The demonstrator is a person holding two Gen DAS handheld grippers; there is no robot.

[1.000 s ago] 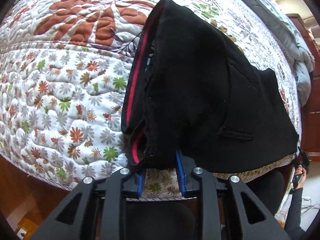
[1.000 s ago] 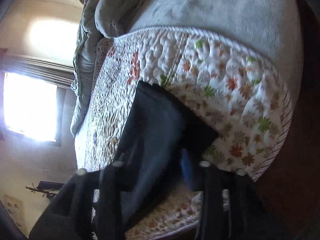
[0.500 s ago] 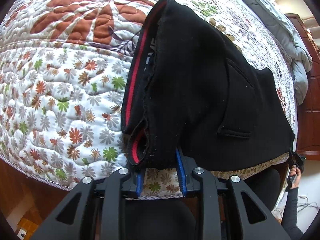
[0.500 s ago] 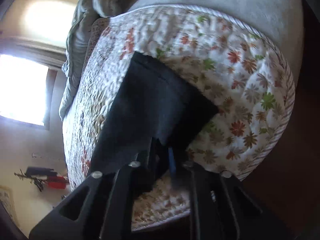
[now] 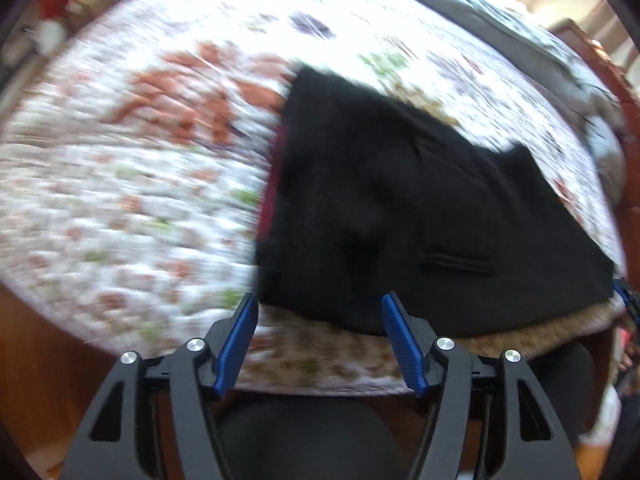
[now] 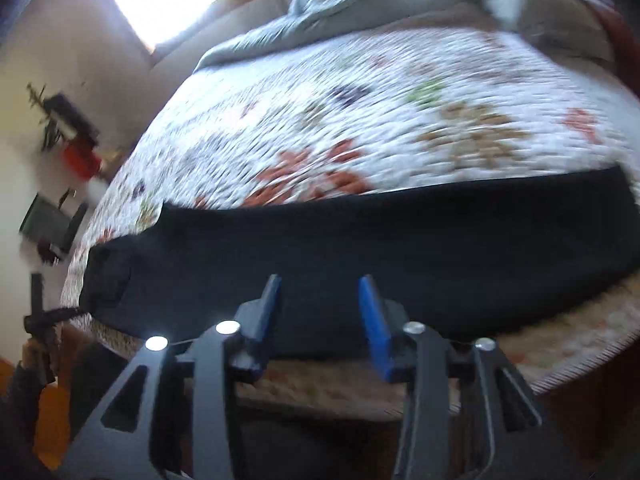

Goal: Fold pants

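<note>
Two grippers: left gripper [image 5: 318,314] jaws wide apart, nothing between; right gripper [image 6: 320,300] jaws parted, nothing held.
Pants: black pants [image 5: 400,208] lie flat along near edge of quilted bed [image 5: 120,184], folded lengthwise into a long strip [image 6: 360,256].
Waist end: red band [image 5: 272,184] on the strip's left side, left view; blurred.
Handling: soft, limp, light, thick knit; likely drapes and sags when lifted, layers may slide apart.
Grip spot: pinch all layers at near corners of one end, both grippers.
Progress: judged partway; crosswise fold not yet done.
Blur: both views smeared.
</note>
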